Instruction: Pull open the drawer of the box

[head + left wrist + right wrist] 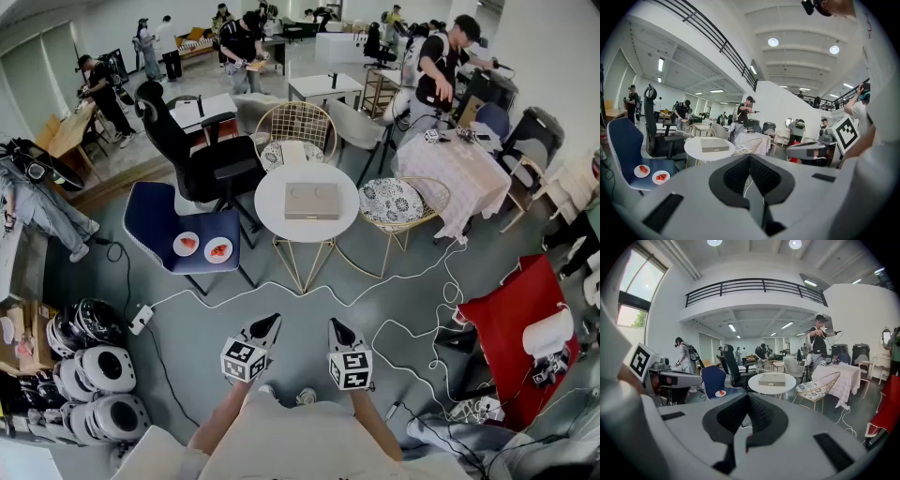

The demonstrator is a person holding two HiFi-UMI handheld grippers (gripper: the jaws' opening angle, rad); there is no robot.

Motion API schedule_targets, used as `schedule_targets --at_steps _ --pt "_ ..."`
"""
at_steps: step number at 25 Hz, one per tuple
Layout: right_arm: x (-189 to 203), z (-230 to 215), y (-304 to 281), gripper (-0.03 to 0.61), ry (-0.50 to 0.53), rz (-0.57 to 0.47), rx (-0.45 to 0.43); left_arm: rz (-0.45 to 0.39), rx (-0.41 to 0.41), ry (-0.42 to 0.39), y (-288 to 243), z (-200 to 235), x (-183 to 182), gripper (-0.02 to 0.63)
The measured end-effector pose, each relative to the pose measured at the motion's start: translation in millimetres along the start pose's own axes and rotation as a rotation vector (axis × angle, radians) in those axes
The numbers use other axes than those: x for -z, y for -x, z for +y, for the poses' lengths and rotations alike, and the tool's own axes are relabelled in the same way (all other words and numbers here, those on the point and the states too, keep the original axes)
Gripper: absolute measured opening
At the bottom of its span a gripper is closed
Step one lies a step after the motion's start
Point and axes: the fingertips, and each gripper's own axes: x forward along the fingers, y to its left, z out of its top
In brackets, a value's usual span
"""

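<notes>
Box (pixel 312 201) and jaws are well apart, so I judge the task to be at its very start, with only the approach in hand. On the left gripper (pixel 270 322) the jaws are pressed together with nothing between them, and the right gripper (pixel 334 326) is likewise closed and empty. The person holds both low and side by side, over a grey floor (pixel 206 328) strewn with cables (pixel 412 330). Beyond them stands a round white worktop (pixel 272 214), and the box lies flat at about its middle, clear of the rim all round. Its long axis runs left to right across the head view, with one long side face turned toward the person. Whether that face is the drawer front I cannot tell, as no handle shows at this range. The next move calls for stepping up to the worktop, spreading one pair of jaws and finding the drawer's pull. The other gripper will likely need to steady the box so it does not slide.
</notes>
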Motion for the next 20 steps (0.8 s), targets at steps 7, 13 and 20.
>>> schedule_targets --at_steps 7,13,20 --pt "-2 -12 -1 0.015 -0.002 -0.005 -0.016 -0.008 -0.007 -0.005 -13 -6 -9 0.011" --pt "-1 -25 2 0.015 -0.018 -0.027 -0.052 -0.034 -0.02 -0.015 -26 -17 -17 0.011" --pt "12 -39 11 0.015 -0.028 -0.014 -0.06 -0.035 -0.02 -0.015 -37 -26 -15 0.011"
